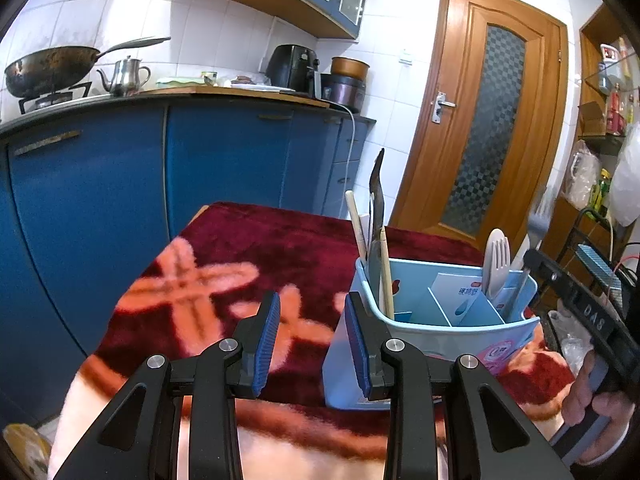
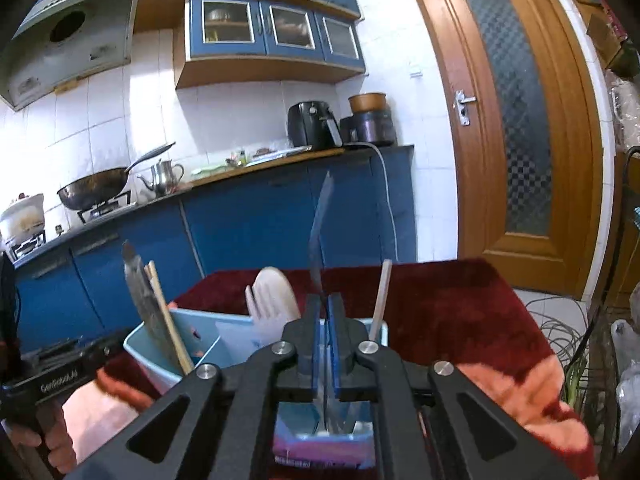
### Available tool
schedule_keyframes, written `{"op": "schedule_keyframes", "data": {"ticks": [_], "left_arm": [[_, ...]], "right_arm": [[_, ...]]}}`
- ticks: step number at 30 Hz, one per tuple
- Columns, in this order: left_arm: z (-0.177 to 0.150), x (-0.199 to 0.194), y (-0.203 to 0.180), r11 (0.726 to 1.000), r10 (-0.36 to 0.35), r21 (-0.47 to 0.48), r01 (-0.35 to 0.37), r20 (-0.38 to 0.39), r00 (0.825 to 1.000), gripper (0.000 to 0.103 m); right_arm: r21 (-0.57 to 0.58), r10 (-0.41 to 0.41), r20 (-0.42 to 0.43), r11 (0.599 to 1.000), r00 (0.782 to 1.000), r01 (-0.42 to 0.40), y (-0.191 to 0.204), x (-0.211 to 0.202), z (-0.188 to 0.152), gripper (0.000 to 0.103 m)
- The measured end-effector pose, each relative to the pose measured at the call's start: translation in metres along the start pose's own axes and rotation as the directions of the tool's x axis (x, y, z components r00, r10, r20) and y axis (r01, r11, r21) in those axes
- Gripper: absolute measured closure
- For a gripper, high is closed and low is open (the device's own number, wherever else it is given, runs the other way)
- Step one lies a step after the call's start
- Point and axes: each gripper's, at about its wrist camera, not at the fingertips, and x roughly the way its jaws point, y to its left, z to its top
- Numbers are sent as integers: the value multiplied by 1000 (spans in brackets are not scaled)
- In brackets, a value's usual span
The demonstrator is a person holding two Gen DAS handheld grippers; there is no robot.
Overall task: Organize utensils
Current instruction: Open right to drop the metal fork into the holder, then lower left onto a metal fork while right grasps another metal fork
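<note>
A light blue utensil caddy (image 1: pixel 440 332) with dividers stands on a red blanket-covered table (image 1: pixel 248 248). It holds a dark knife (image 1: pixel 377 216), wooden chopsticks (image 1: pixel 386 276) and a pale fork and spoon (image 1: pixel 496 260). My left gripper (image 1: pixel 312 344) is open and empty, just left of the caddy. My right gripper (image 2: pixel 327 344) is shut on a grey-blue fork (image 2: pixel 320 236), held upright over the caddy (image 2: pixel 160 356); it also shows in the left wrist view (image 1: pixel 560 280), with the fork's tines (image 1: pixel 538 220) above it.
Blue kitchen cabinets (image 1: pixel 120 184) and a counter with a wok (image 1: pixel 48 68), kettle (image 1: pixel 124 76) and air fryer (image 1: pixel 292 66) stand behind the table. A wooden door (image 1: pixel 488 120) is at the right. Shelves and bags (image 1: pixel 592 176) crowd the far right.
</note>
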Motion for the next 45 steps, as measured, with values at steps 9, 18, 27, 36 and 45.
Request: {"op": "schedule_keyframes", "data": {"ticks": [9, 18, 27, 36, 45], "left_arm": [[-7, -18, -7, 1000, -6, 11, 6, -11, 1000, 69], [-27, -40, -17, 999, -7, 35, 9, -73, 997, 69], [-42, -58, -25, 998, 3, 68, 5, -117, 993, 69], [-55, -66, -37, 995, -8, 98, 24, -161, 987, 63], [-65, -59, -52, 991, -30, 118, 58, -226, 974, 61]], "right_arm": [[42, 18, 30, 999, 999, -19, 2, -39, 2, 66], [61, 30, -11, 998, 999, -29, 10, -78, -9, 60], [63, 32, -95, 998, 995, -26, 19, -100, -36, 53], [86, 16, -169, 996, 986, -1, 13, -110, -60, 46], [128, 6, -226, 991, 974, 23, -3, -111, -81, 42]]}}
